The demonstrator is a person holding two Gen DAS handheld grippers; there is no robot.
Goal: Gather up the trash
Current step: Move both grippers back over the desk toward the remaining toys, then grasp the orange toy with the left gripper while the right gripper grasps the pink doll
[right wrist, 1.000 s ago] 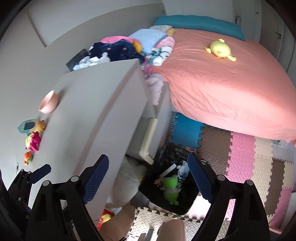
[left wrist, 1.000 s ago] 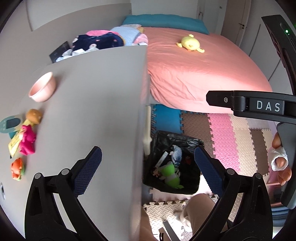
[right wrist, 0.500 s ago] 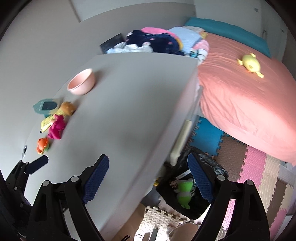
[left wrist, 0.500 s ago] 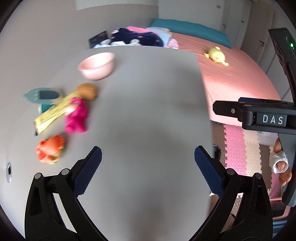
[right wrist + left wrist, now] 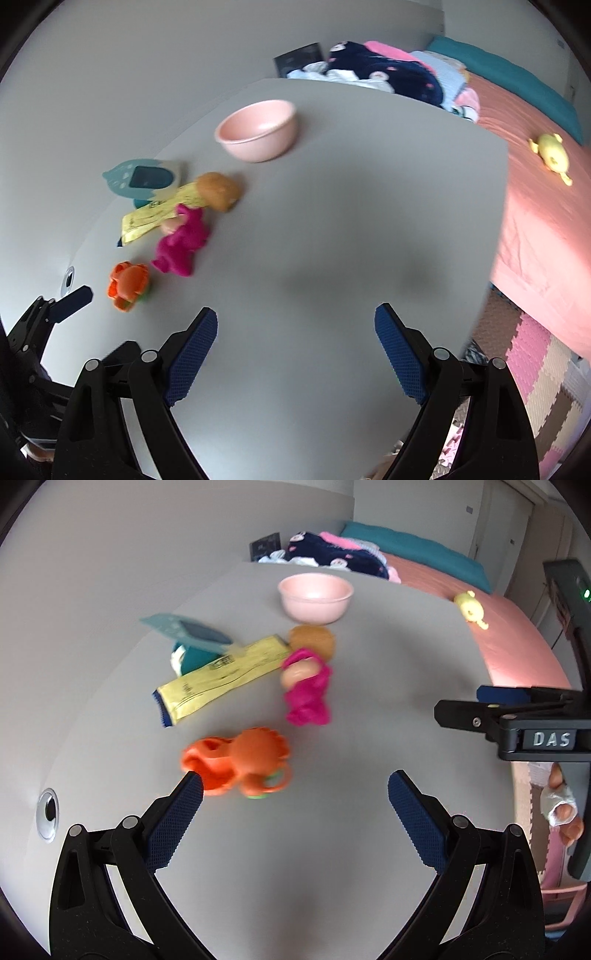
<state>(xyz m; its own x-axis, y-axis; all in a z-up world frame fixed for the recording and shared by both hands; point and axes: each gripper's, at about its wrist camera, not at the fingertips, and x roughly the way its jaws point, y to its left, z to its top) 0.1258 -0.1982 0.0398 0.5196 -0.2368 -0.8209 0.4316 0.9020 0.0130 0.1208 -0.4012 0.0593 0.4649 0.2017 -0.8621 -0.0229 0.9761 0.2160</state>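
While both grippers hovered with jaws spread, the yellow wrapper (image 5: 221, 675) lay near the desk's (image 5: 369, 709) left edge. It looked light and crinkly, best pinched by its free end.

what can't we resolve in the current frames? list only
- Yellow wrapper: print motion-blurred in the left wrist view; in the right wrist view the doll covers one end.
- Teal object under the teal card: mostly covered, identity unclear.
- Orange toy: blurred in both views, shape unclear.
- Left tool and right tool: both open and empty.
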